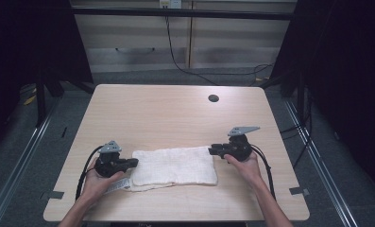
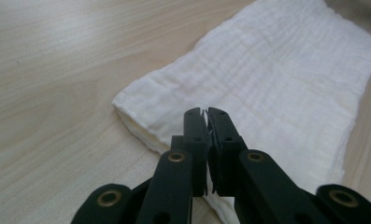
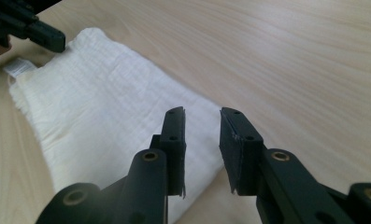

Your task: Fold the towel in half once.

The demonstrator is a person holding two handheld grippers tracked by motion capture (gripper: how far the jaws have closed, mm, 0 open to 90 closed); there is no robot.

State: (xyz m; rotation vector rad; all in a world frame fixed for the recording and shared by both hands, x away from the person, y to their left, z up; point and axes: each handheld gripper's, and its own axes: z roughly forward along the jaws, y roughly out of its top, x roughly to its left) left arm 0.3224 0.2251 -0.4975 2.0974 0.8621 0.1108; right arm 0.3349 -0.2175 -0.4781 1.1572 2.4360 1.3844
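Lower left of the high view: left hand (image 1: 96, 178) gripping the left gripper (image 1: 132, 162), jaws pressed together with nothing caught between them, tips reaching just onto the left end of the folded white cloth (image 1: 173, 166). In the left gripper view, closed jaws hovering over the cloth's (image 2: 286, 79) near corner, which spreads from centre toward the upper right. Lower middle of the high view: cloth lying flat on the wooden table (image 1: 175, 113), long side across the frame, small label (image 1: 115, 186) poking out at its lower left. Right of centre: right hand (image 1: 245, 163) with the right gripper (image 1: 212, 151), jaws partly apart and holding nothing, tips just beside the cloth's upper right corner. In the right gripper view, cloth (image 3: 99, 112) stretching toward the upper left, corner beneath the gap.
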